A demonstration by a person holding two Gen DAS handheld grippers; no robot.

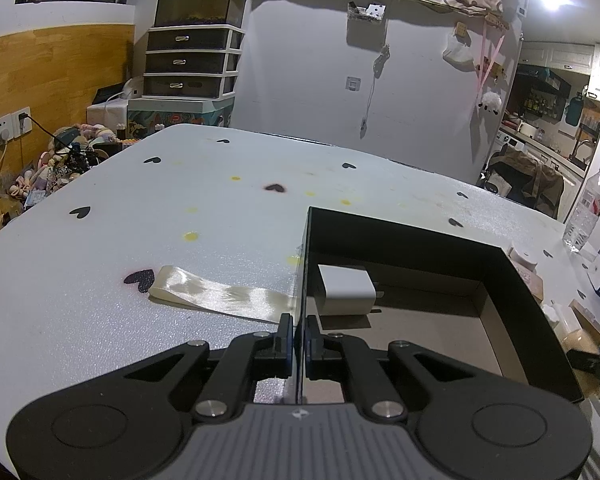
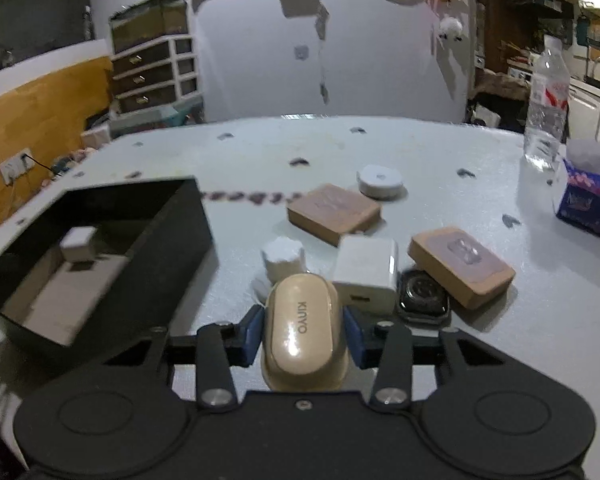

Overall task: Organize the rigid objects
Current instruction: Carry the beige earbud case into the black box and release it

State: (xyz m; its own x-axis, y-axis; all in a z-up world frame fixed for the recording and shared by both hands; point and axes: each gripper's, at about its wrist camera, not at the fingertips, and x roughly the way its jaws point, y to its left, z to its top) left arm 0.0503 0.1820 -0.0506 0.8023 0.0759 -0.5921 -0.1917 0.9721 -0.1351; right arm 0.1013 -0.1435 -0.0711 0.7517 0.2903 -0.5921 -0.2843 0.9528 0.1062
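Observation:
My left gripper is shut on the left wall of the black box, which holds a white charger cube. My right gripper is shut on a beige KINYO earbud case, held above the table to the right of the black box. Beyond the case lie a white charger, a smartwatch, two brown flat boxes, a white round puck and a small white lump.
A cream ribbon lies on the table left of the box. A water bottle and a tissue box stand at the far right. A drawer unit and clutter stand off the table's far left.

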